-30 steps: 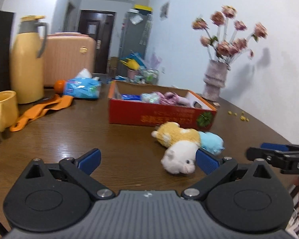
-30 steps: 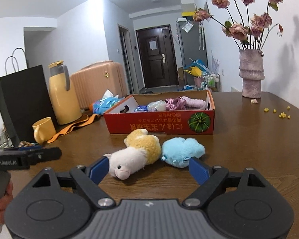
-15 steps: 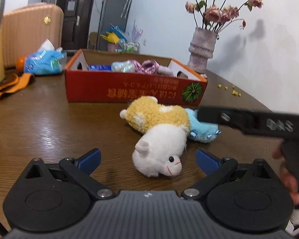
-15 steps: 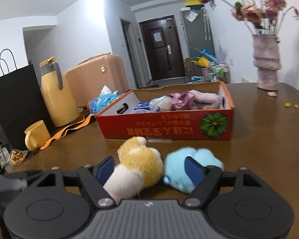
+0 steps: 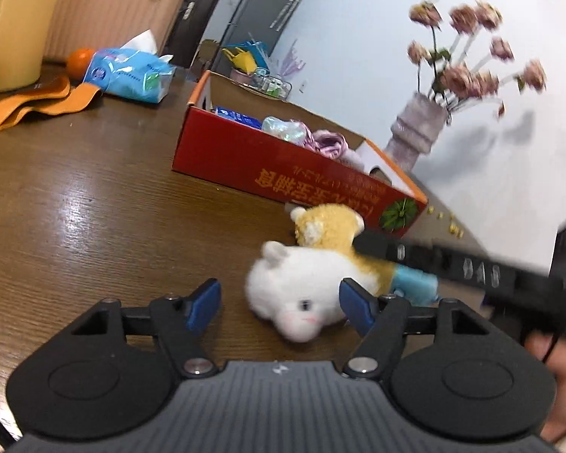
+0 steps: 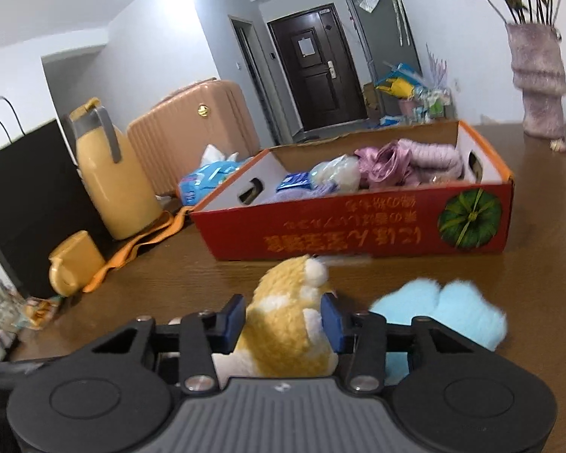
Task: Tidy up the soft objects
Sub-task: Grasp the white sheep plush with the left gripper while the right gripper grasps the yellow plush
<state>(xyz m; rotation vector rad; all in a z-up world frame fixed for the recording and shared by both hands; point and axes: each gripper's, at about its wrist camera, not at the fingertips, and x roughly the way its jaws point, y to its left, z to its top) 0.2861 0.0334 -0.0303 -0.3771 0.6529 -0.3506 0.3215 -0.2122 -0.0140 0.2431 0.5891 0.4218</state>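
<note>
Two plush toys lie outside the red box (image 6: pixel 358 238): the yellow-and-white plush (image 6: pixel 283 324), squeezed in my right gripper (image 6: pixel 283 315) jaws, and the blue plush (image 6: pixel 445 309) beside it on the desk (image 5: pixel 94 188). Several soft items already fill the box. My left gripper (image 5: pixel 279 304) hovers with jaws spread around the plush's white head.

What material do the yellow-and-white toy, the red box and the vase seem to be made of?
Yellow-and-white toy: plush fabric, fuzzy pile, dented between the right claw pads. Red box: printed cardboard, likely; brown raw inner walls. Vase: unclear, perhaps matte ceramic or stone, rough mottled surface.
</note>
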